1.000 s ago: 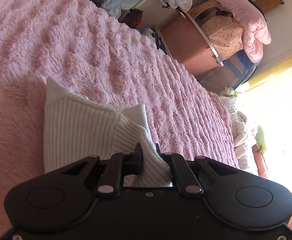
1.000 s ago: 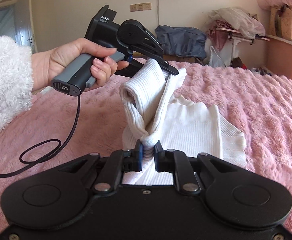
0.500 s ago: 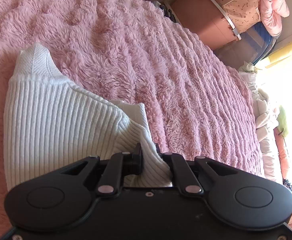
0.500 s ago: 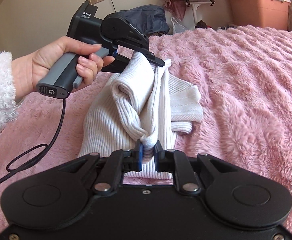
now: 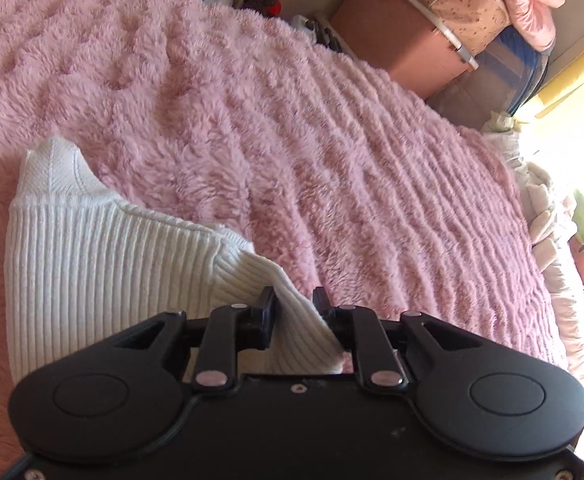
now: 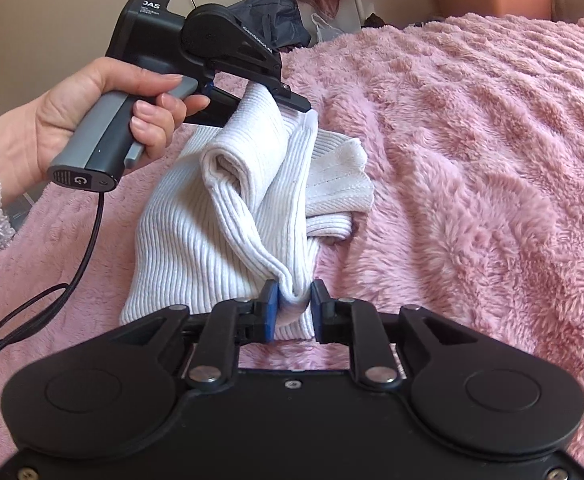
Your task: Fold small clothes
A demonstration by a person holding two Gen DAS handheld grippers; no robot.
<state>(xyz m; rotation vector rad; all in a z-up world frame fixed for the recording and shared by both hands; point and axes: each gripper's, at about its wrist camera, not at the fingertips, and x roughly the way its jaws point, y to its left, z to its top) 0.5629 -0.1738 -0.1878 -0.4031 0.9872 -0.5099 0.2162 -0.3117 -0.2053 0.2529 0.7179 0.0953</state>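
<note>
Pink fluffy blanket [image 6: 471,168] covers the bed, and the white ribbed garment [image 6: 196,240] lies on it, partly folded over itself. On the left side of the right wrist view, a hand [image 6: 64,128] grips the handle of the left tool [image 6: 288,98], whose fingers reach the upper fold of the garment; its jaws are opening, with the ribbed edge between them and hanging loosely. Further right and nearer, the right tool [image 6: 293,306] has a lower fold of the same garment between its blue pads [image 6: 271,312]; these jaws are opening too, the cloth only lightly touching them.
</note>
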